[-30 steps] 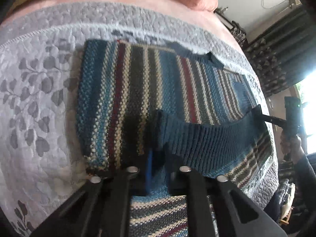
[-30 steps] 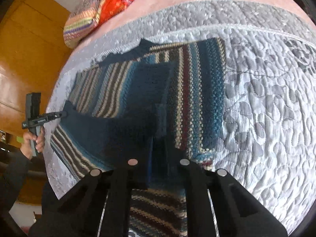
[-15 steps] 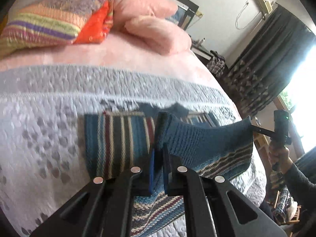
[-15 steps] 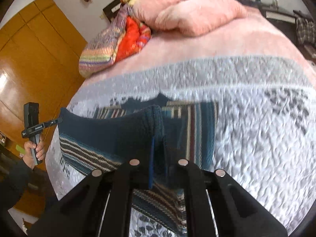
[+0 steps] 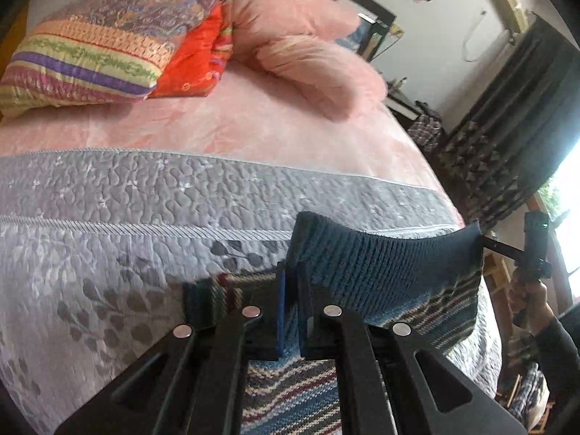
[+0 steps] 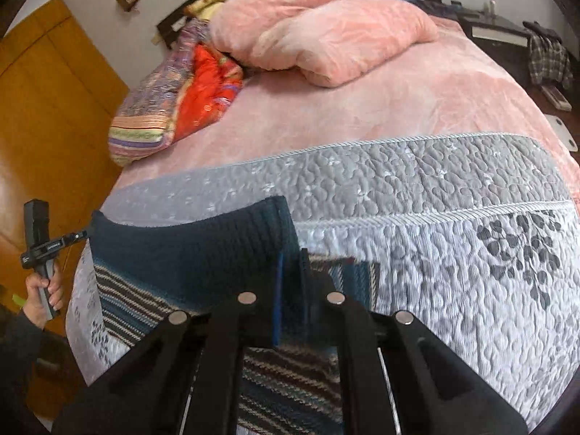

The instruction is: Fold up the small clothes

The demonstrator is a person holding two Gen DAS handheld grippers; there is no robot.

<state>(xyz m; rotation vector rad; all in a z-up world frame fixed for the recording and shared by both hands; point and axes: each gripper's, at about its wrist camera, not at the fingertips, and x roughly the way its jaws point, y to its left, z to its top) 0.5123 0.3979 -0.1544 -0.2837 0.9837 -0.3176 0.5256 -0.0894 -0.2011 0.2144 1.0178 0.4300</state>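
At lower centre, the left claw [image 5: 291, 286] and right claw [image 6: 290, 275] each pinch a corner of the soft, floppy sweater [image 5: 391, 272], hem raised above the bed [image 5: 145, 217].

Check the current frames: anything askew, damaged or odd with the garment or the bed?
Nothing stands out. The striped knit sweater is held up by its dark ribbed hem between the left tool and right tool, with the hem sagging slightly between them, as expected mid-fold. No tears visible. The grey quilt lies flat.
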